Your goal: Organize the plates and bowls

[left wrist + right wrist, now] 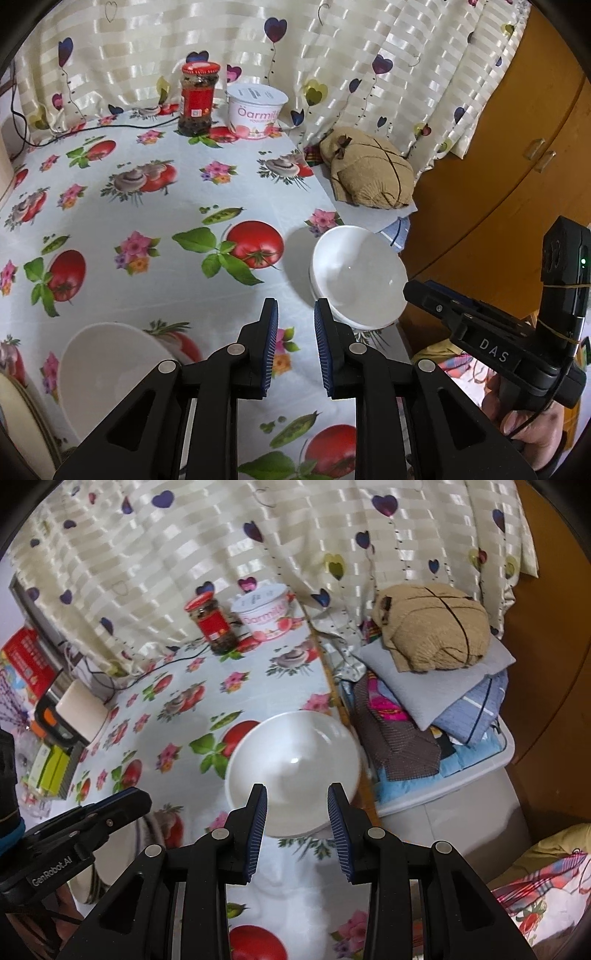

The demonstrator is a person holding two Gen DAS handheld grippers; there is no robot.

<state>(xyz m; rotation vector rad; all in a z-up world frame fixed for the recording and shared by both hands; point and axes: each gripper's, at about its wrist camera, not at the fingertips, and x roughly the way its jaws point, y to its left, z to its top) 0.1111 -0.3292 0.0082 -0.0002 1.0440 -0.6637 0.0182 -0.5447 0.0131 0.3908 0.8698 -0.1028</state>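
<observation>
A stack of white bowls point(358, 277) stands near the table's right edge; it also shows in the right wrist view point(295, 753). My left gripper point(295, 314) is open and empty, just left of that stack. A second white bowl point(107, 369) sits at the lower left, next to a cream plate rim point(18, 417). My right gripper point(297, 794) is open and empty, hovering just in front of the bowl stack. The right gripper's body point(517, 332) shows in the left wrist view; the left gripper's body point(74, 830) shows in the right wrist view.
A red-lidded jar point(197, 98) and a yogurt tub point(256, 110) stand at the table's back by the curtain. A tan cloth bundle point(369, 170) lies on folded clothes point(443, 701) to the right. Boxes point(26, 661) sit at the far left.
</observation>
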